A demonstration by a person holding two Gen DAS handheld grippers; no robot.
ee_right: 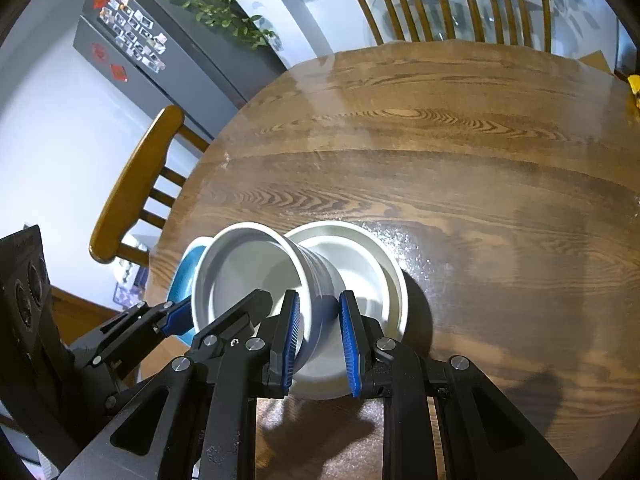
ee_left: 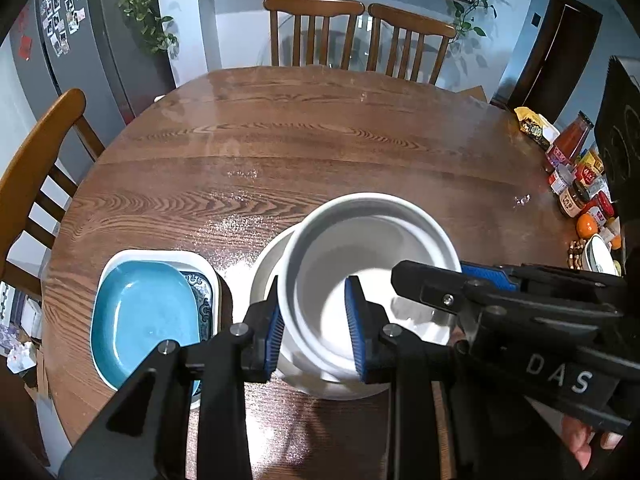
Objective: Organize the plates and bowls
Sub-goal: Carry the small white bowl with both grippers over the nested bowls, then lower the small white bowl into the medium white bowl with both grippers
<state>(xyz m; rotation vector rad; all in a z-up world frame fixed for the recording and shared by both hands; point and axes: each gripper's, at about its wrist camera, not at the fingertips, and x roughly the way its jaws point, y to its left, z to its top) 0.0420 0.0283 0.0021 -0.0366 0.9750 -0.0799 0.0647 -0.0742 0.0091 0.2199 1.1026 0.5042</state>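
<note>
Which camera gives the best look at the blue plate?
The left wrist view: the blue plate shows almost whole, lying in a white dish with a patterned plate beneath. The right wrist view shows only a blue sliver behind the white bowl.

Home dining room: wooden table [ee_left: 320, 140], chairs [ee_left: 316, 28], fridge [ee_left: 80, 40].

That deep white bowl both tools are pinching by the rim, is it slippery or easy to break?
The deep white bowl looks like glazed ceramic, so it is probably slick against the pads and likely to chip if knocked on the wide white bowl beneath. Its thick walls suggest some weight, perhaps why the left tool and right tool share it.
</note>
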